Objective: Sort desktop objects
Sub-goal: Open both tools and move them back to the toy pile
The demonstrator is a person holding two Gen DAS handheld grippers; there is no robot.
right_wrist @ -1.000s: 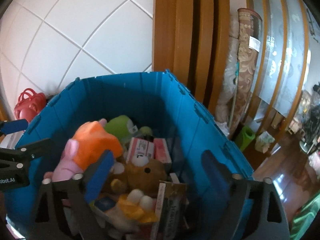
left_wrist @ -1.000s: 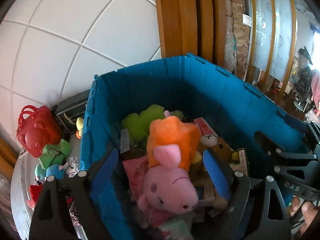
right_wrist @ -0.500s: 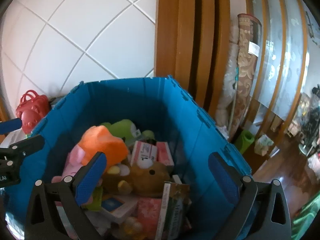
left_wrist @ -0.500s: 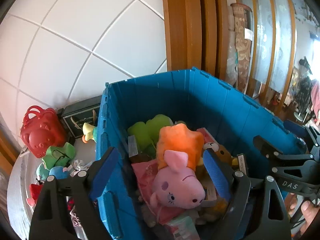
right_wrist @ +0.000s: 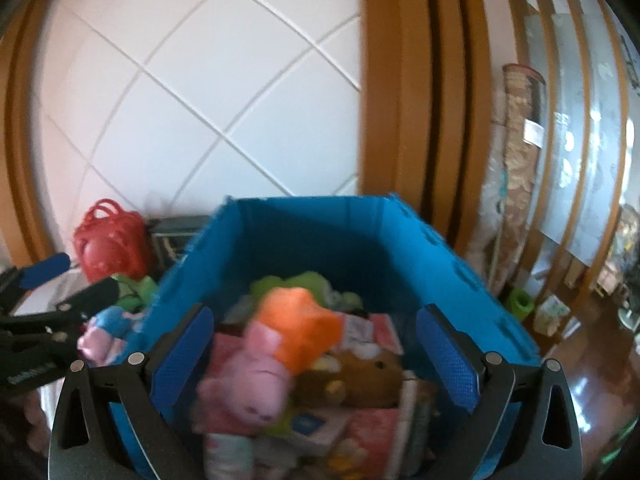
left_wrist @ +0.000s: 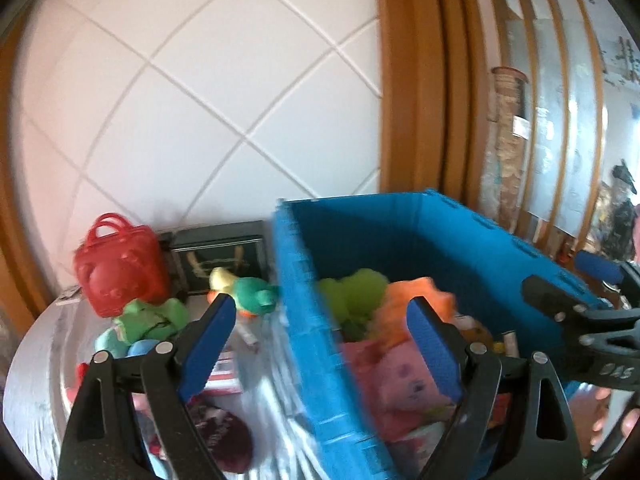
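Both hand-held grippers are spread wide and nothing is held. The left hand-held gripper (left_wrist: 320,332) is set over the near left wall of the blue bin (left_wrist: 304,320); the right hand-held gripper (right_wrist: 316,348) is over the bin, above the pink pig toy (right_wrist: 248,384). Loose toys are left on the worktop (left_wrist: 36,392), left of the bin: a green duck (left_wrist: 252,296) and a red basket (left_wrist: 118,268). One toy should be picked next, probably. The left hand-held gripper should be moved left, lowered slowly, and closed softly around the middle.
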